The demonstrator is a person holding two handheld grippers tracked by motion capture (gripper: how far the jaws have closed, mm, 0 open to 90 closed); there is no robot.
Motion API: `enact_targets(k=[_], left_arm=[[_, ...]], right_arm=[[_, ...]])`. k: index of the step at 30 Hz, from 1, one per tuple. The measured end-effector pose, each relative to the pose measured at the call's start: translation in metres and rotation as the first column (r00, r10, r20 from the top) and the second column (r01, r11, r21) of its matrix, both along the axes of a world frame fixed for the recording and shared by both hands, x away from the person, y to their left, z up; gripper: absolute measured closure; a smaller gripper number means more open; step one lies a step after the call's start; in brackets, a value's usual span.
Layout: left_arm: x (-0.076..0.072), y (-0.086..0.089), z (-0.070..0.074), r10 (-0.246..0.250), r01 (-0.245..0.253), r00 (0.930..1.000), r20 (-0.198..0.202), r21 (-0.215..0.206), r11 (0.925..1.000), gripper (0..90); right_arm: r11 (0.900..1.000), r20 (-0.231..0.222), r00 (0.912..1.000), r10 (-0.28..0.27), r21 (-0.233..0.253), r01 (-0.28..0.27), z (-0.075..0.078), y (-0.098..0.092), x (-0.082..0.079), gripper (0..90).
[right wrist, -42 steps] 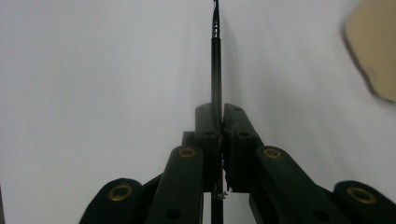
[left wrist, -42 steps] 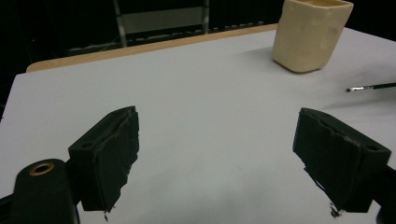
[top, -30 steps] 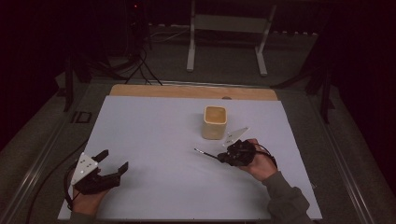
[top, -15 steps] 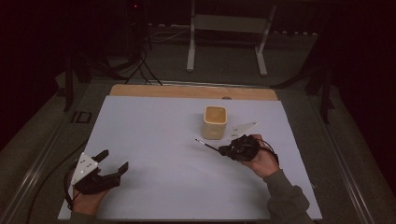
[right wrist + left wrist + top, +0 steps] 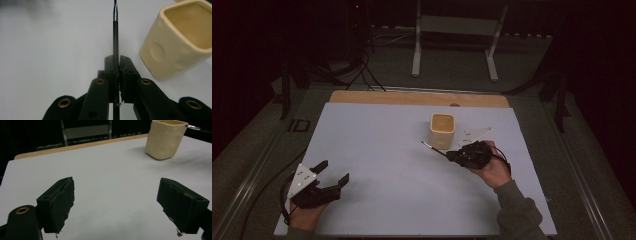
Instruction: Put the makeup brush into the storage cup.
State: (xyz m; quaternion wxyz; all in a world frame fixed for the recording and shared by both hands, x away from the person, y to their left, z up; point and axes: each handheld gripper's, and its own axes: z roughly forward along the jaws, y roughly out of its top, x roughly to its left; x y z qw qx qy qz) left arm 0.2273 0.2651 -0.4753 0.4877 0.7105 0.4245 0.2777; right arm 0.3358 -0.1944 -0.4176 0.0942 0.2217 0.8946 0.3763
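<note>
Right gripper (image 5: 455,156) jaws clamped on pen (image 5: 115,37), beside cup (image 5: 442,129), not yet in. Left gripper (image 5: 332,174) jaws wide, empty.

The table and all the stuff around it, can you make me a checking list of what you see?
Surface: white sheet over a table with a wooden far edge.
Job's things: cream square cup, upright and empty; thin black stick with a silvery tip.
Clutter: nothing seen.
Grippers: left hand-held gripper open, low over the sheet and holding nothing; right hand-held gripper shut on the stick, beside the cup.
Cables: one trails from the left hand-held gripper; more lie on the floor behind the table.
Surroundings: dark room; pale metal frame stand behind the table.
</note>
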Motion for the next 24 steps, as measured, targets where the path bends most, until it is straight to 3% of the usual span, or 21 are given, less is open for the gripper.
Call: enact_targets(k=[24], left_arm=[[0.0,0.0,0.0,0.004,-0.004,1.0,0.0,-0.003,1.0,15.5]], right_arm=[[0.997,0.049,0.998,-0.041,0.07,0.037,0.012,-0.002,0.004,85.3]])
